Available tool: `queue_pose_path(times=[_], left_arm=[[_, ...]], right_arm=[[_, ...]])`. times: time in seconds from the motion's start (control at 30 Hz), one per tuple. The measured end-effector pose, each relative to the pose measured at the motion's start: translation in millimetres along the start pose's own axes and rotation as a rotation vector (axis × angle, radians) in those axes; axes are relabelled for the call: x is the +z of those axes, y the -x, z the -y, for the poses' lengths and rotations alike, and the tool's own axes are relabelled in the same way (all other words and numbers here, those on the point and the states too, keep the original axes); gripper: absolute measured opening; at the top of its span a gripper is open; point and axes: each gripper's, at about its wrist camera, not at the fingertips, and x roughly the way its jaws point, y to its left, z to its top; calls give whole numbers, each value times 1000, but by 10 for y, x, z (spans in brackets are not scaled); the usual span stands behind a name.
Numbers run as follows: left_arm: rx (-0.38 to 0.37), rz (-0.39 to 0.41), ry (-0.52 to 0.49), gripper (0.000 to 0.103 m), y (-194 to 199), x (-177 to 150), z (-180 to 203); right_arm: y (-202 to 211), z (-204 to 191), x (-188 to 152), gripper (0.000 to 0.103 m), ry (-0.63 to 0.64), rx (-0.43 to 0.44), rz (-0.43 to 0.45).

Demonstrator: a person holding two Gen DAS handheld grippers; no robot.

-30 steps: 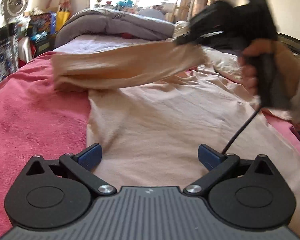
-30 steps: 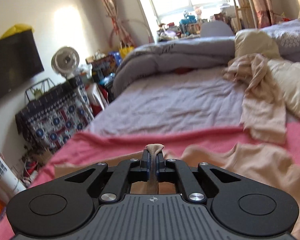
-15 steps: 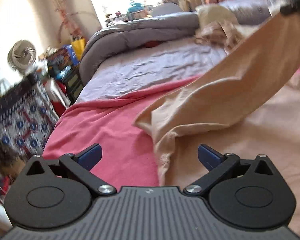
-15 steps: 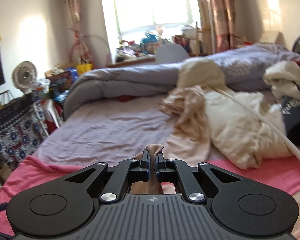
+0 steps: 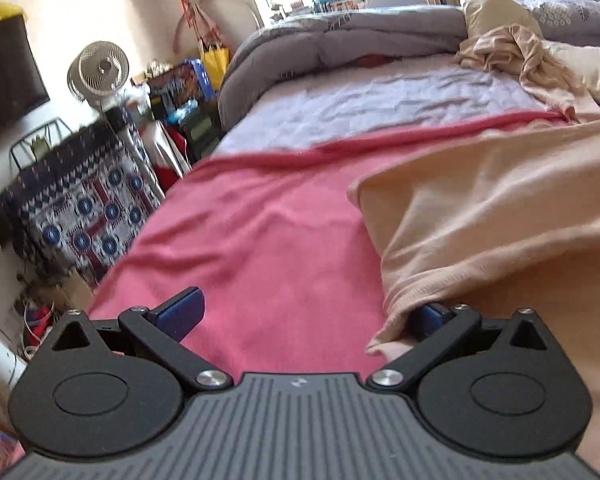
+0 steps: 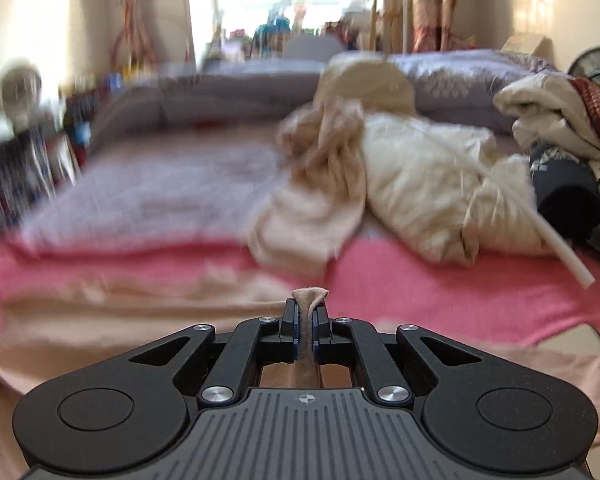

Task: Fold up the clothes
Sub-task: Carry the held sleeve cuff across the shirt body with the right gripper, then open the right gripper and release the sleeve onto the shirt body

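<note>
Lowered onto bed: one peach garment (image 6: 310,295) in right gripper (image 6: 306,314); left gripper (image 5: 306,314) wide.

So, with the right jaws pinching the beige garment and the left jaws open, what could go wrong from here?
1. The right gripper holds only a thin pinch of the beige garment; a pull may slip it free.
2. The garment's hem drapes over one finger of the open left gripper; closing now may grab it crookedly.
3. The pile of other clothes lies near; the fold could catch it.
</note>
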Motion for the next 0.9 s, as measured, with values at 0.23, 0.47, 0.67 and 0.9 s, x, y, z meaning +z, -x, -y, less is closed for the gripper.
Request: queue_pose_path(times=[0.23,0.47,0.67,0.9], left_arm=[[4,17,18,103,8,-38,-54],[-61,53,66,103,68,-43,-174],[-268,107,143,103,163,-116,-376],[-348,111,241,103,135,-148,-529]], right_arm=[[-153,-516,-319,71,350,-158,-62],[404,-1767,98,99,506,371,66],[17,-2950,237,97,590,529,-39],[-582,-3426,88,24,633,352,-174]])
